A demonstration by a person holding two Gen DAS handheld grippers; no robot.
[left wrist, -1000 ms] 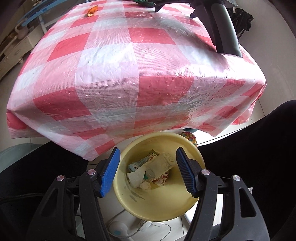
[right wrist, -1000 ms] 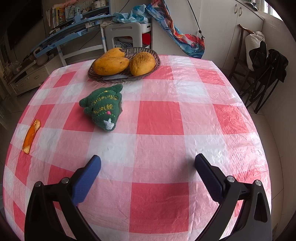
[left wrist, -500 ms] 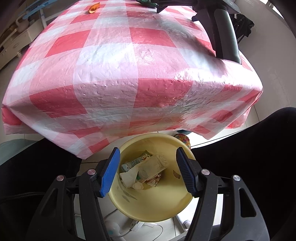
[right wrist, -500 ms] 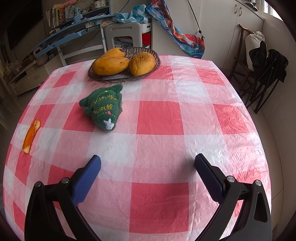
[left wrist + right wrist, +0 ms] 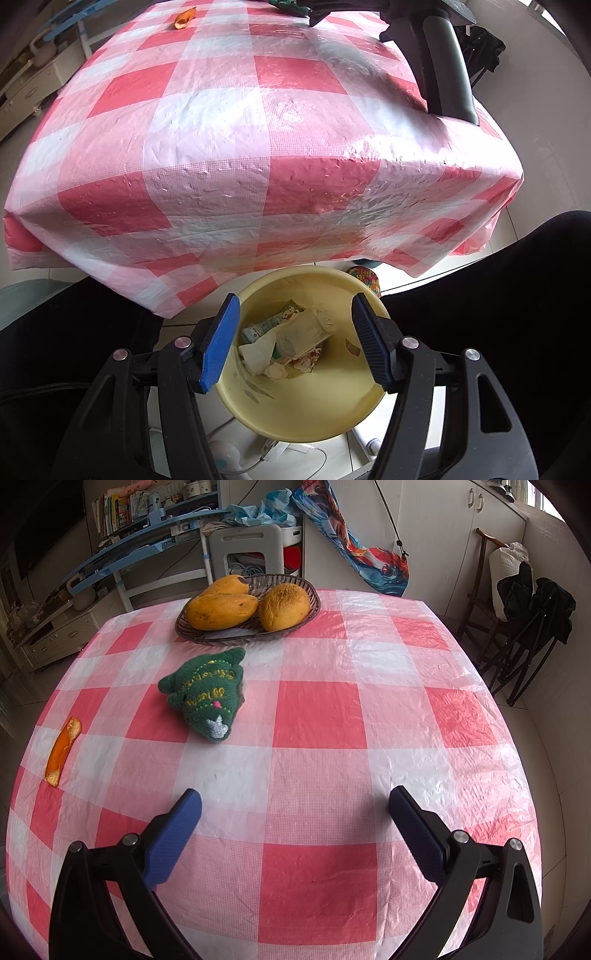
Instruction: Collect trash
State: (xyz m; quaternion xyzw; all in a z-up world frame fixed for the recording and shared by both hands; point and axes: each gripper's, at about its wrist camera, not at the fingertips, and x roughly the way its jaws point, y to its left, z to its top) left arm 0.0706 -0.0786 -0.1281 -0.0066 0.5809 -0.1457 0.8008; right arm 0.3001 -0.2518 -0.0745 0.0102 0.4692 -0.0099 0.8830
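Orange peel (image 5: 62, 746) left of knitted toy (image 5: 207, 692); both grippers (image 5: 293, 339) (image 5: 293, 821) gaped empty; best approached flat, low.

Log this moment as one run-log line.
left tongs: open, empty, over yellow bin | right tongs: open, empty, over table | orange peel: on tablecloth

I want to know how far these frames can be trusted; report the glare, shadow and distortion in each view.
Left wrist view: sheen on the tablecloth near its front edge, a soft grey shadow at upper right, dark corners; the trash in the yellow basin is sharp. Right wrist view: even daylight, faint sheen at right, fisheye bulges the table; the orange peel is stretched near the left edge.
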